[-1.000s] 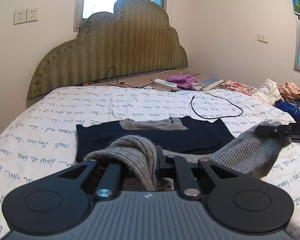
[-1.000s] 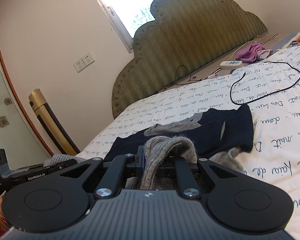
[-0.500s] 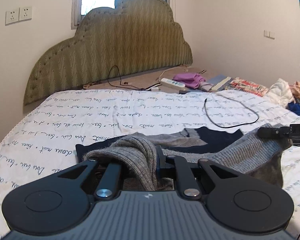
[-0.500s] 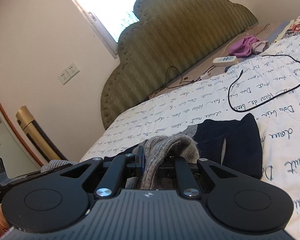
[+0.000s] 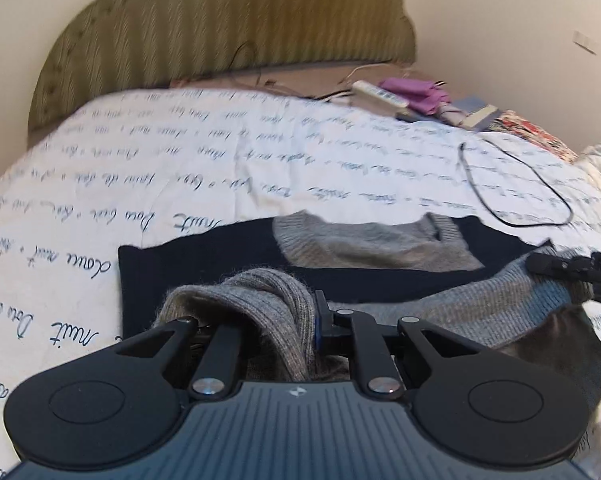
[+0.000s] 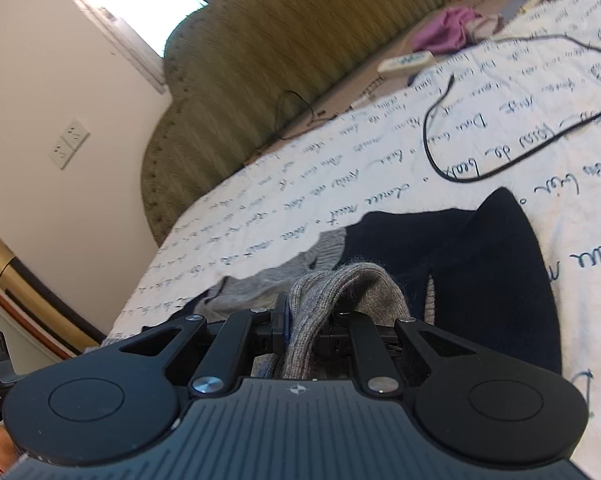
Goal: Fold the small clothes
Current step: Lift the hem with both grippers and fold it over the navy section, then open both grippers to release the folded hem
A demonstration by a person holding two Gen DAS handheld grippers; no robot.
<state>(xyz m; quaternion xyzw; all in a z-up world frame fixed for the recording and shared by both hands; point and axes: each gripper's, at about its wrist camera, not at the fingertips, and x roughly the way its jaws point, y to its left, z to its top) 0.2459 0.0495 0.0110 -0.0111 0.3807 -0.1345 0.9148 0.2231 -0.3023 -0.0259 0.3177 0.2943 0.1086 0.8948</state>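
A small navy and grey knit sweater (image 5: 204,268) lies flat on the bed, its grey collar part (image 5: 364,240) toward the headboard. My left gripper (image 5: 300,320) is shut on the sweater's grey ribbed hem (image 5: 260,296), lifted above the navy body. My right gripper (image 6: 300,320) is shut on the same hem (image 6: 340,288) at its other corner. The right gripper (image 5: 572,268) also shows at the right edge of the left wrist view, with the hem (image 5: 480,304) stretched between the two. The navy body (image 6: 500,264) lies under and beyond the right gripper.
The white bedspread (image 5: 260,168) with blue script covers the bed. A black cable loop (image 5: 540,200) lies right of the sweater. A remote (image 5: 376,92), purple cloth (image 5: 416,92) and other clothes sit near the olive headboard (image 5: 220,28). A gold pole (image 6: 24,288) stands left.
Both grippers have carried the grey hem forward over the navy body toward the collar and lower. The views have tilted down toward the bed.
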